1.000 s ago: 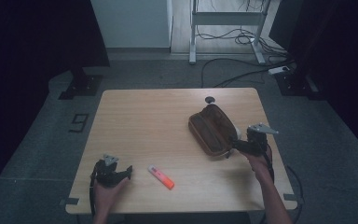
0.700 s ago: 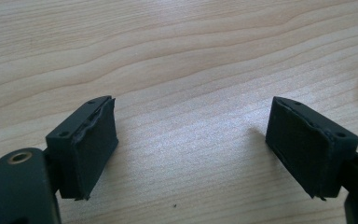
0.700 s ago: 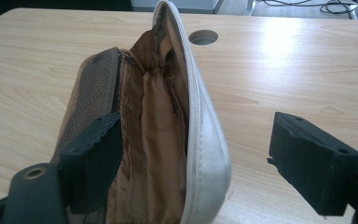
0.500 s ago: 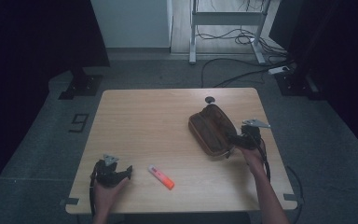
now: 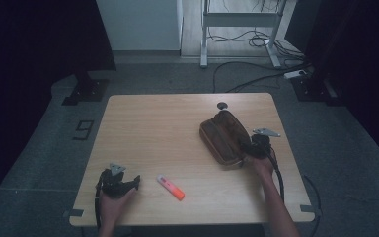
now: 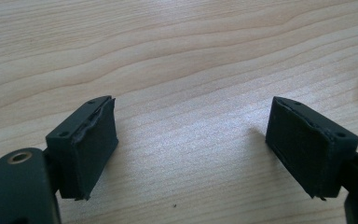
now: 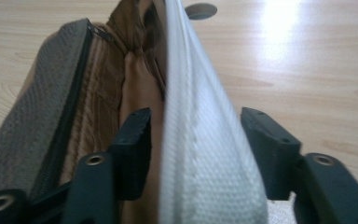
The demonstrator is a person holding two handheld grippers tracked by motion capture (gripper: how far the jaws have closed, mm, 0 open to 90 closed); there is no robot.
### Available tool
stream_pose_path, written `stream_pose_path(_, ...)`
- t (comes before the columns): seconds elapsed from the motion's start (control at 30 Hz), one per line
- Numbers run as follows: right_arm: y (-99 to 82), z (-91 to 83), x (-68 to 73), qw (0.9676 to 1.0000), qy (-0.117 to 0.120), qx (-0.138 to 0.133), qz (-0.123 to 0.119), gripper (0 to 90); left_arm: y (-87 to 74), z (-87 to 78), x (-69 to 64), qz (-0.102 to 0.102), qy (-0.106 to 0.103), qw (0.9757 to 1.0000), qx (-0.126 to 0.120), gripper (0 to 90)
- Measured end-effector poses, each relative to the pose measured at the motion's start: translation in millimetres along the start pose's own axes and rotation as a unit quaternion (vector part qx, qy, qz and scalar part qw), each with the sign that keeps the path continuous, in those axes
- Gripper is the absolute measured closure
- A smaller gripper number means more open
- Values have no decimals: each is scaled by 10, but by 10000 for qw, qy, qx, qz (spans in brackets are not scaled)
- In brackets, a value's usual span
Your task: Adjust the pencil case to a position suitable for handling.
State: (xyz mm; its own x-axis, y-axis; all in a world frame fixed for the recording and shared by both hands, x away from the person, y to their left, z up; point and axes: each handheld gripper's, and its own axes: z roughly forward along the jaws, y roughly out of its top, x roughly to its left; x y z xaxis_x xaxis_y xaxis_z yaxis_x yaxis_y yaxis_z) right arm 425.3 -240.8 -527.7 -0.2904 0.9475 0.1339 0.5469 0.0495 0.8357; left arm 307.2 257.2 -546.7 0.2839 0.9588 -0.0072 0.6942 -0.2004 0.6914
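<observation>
One brown pouch (image 5: 225, 139) and one orange marker (image 5: 170, 187) lie on the table (image 5: 153, 128). Two grippers are in hand: left gripper (image 5: 137, 179), right gripper (image 5: 243, 147).

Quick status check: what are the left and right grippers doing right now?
Left gripper: open, nothing between its jaws, over bare table.
Right gripper: jaws have just been closing around the open pouch's side wall; not visibly pressing yet.

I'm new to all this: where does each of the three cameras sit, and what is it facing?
High view: above the table, looking down; both forearms enter below.
Left gripper view: rides the left claw, facing bare wood; its jaws are apart.
Right gripper view: rides the right claw, straddling the open brown pouch wall.
Shared: the pouch also shows from above.
</observation>
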Motion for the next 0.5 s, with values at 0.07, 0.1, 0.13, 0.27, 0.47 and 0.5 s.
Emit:
stream_pose_path(0.07, -32, 22, -21, 9999, 70, 33, 104, 508, 0, 0, -1, -1, 5, 10000, -1, 162)
stream_pose_path(0.1, -46, 36, -36, 9998, 136, 83, 148, 545, 0, 0, 0, 0, 0, 10000, -2, 162)
stream_pose_path(0.13, -62, 49, -48, 9995, 180, 122, 207, 582, 0, 0, 0, 0, 0, 10000, 0, 162)
stream_pose_path(0.27, -82, 81, -68, 9993, 238, 187, 226, 705, 0, 0, -1, 0, 5, 10000, -1, 162)
stream_pose_path(0.47, -83, 72, -74, 9991, 266, 165, 276, 768, 0, 0, -1, -1, 5, 10000, -2, 162)
stream_pose_path(0.5, -82, 69, -76, 9990, 296, 158, 288, 774, 0, 0, -1, -1, 1, 10000, -2, 162)
